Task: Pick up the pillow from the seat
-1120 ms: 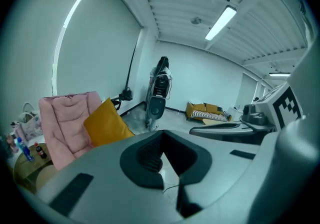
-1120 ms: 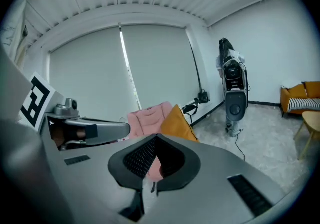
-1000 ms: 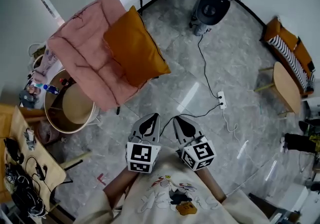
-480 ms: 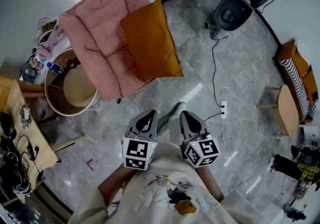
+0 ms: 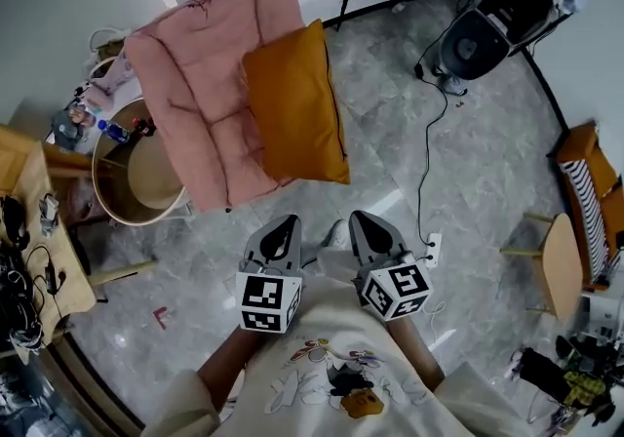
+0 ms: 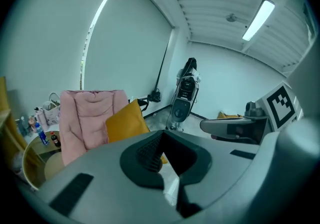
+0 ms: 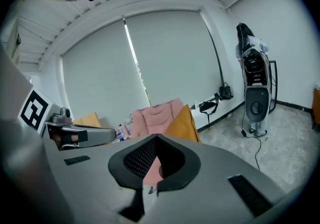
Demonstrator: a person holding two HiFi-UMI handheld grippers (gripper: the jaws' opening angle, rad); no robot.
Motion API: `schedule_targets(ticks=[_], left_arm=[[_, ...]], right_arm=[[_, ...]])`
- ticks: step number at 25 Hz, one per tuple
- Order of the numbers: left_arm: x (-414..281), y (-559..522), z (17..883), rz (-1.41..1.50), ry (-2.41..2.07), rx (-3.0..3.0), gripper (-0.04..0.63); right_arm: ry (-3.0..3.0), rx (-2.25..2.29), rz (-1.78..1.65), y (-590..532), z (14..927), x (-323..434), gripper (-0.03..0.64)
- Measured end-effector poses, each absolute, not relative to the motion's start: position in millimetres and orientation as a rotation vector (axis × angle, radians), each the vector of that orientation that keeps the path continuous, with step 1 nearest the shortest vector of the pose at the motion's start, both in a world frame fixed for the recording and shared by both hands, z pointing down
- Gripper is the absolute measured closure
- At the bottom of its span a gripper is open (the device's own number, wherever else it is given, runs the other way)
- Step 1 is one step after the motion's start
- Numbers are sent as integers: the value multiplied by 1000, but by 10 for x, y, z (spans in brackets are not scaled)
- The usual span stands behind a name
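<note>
both shut, side-by-side: l gripper [image 5: 286, 223], r gripper [image 5: 360, 219]

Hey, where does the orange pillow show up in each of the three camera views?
Head view: orange pillow at upper centre, on the right side of the pink chair.
Left gripper view: left of centre, at the chair's right edge.
Right gripper view: near centre, again right of the chair.
Shared landmark: the pink chair, touching the pillow's left side in all three views.

no readable text, only square markers
</note>
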State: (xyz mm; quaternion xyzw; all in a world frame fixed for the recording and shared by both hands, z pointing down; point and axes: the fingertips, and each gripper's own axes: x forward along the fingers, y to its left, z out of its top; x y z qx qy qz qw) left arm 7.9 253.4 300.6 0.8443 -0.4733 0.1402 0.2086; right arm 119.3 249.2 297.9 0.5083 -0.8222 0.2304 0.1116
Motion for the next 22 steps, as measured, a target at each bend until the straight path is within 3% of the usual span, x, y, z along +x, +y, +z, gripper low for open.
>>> schedule_targets(ticks=[16, 22], left_arm=[[1526, 1706, 2874, 550, -1496, 2319, 591], [1582, 1489, 2978, 589, -1591, 2304, 591]], right_arm=[[-2545, 1380, 801, 1430, 2933, 2727, 598], [-2595, 1357, 857, 1102, 3129, 2776, 598]])
